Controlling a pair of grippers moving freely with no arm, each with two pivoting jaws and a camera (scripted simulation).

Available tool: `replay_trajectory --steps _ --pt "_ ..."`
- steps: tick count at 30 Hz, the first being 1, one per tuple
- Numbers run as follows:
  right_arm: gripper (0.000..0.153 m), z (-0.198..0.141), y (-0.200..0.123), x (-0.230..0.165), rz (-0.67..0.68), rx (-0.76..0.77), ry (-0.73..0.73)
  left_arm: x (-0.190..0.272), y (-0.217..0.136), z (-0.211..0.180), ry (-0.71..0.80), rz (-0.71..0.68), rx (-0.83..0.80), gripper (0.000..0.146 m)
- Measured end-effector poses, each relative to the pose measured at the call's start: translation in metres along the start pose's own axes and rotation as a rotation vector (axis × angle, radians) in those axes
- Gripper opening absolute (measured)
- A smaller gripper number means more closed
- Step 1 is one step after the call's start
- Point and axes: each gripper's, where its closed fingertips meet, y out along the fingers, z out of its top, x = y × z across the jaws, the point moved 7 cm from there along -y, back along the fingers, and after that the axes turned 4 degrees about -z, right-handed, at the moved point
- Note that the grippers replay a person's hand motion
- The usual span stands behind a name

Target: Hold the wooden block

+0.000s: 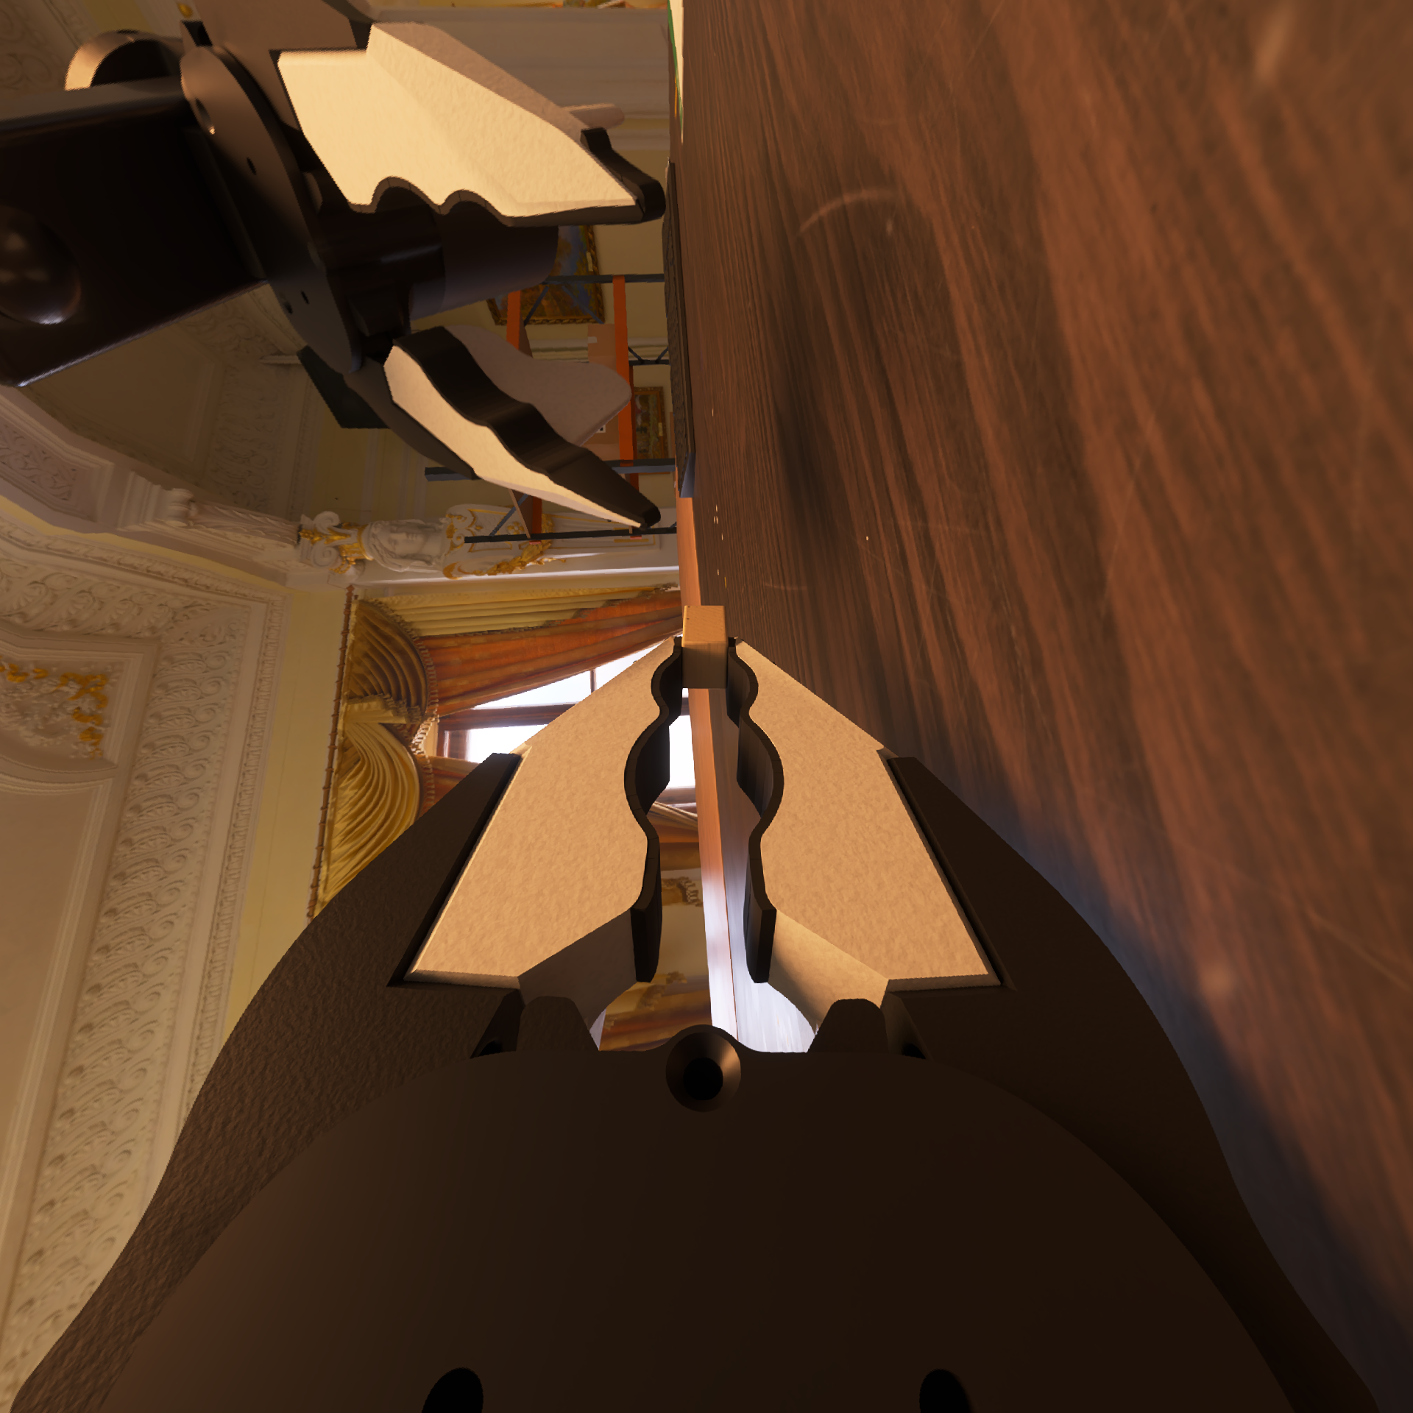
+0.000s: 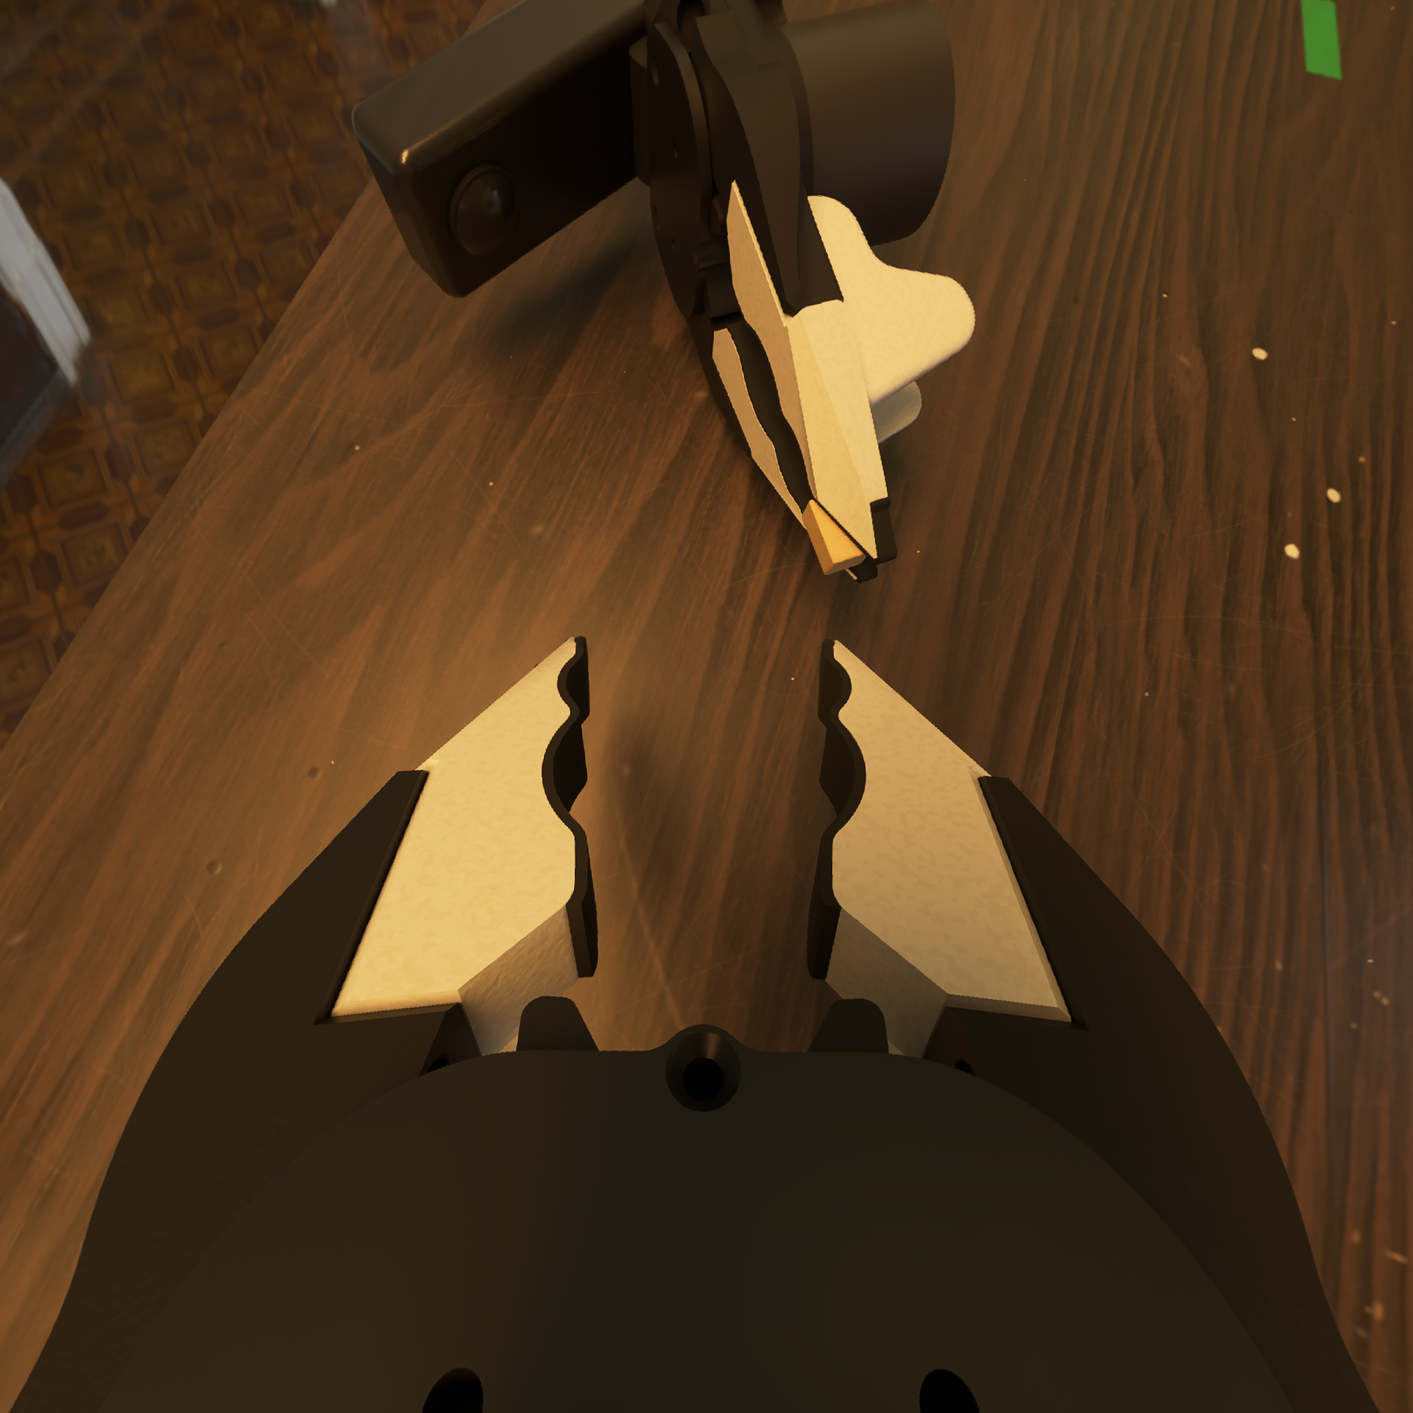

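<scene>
A small pale wooden block (image 1: 704,646) is pinched between the tips of my left gripper (image 1: 704,656), which is turned on its side right next to the dark wooden table (image 1: 1070,535). In the right wrist view the same block (image 2: 835,544) shows at the tip of the left gripper (image 2: 845,547), low over the table (image 2: 459,535). My right gripper (image 2: 703,650) is open and empty, a short way in front of the block. It also shows in the left wrist view (image 1: 650,352), above the block, with its jaws apart.
The table's left edge (image 2: 229,428) runs diagonally, with patterned floor (image 2: 153,153) beyond it. A green strip (image 2: 1323,38) lies at the far right of the table. Orange shelving (image 1: 604,382) stands in the background of the room.
</scene>
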Motion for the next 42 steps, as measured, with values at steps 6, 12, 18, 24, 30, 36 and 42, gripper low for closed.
replay_trajectory --steps 6,12,18,24,30,36,42 --pt "0.061 0.011 -0.01 0.008 0.026 -0.063 -0.04 -0.003 -0.001 0.004 -0.008 0.018 0.017 0.01" --pt "0.061 0.025 -0.007 0.01 0.102 -0.049 -0.041 -0.005 -0.001 0.004 -0.013 0.031 0.013 0.01" --pt "0.061 0.031 0.004 0.007 0.133 -0.111 -0.061 -0.007 -0.001 0.005 -0.037 0.047 0.015 0.01" --pt "0.061 0.035 0.005 0.008 0.148 -0.147 -0.027 -0.008 -0.001 0.006 -0.049 0.053 0.017 0.01" --pt "0.061 0.035 0.006 0.008 0.148 -0.163 -0.005 -0.008 -0.001 0.006 -0.05 0.052 0.02 0.01" --pt "0.062 0.035 0.004 0.008 0.138 -0.155 0.016 -0.009 -0.001 0.006 -0.053 0.053 0.022 0.01" --pt "0.062 0.036 0.004 0.008 0.137 -0.15 0.02 -0.009 -0.001 0.006 -0.057 0.057 0.024 0.01"
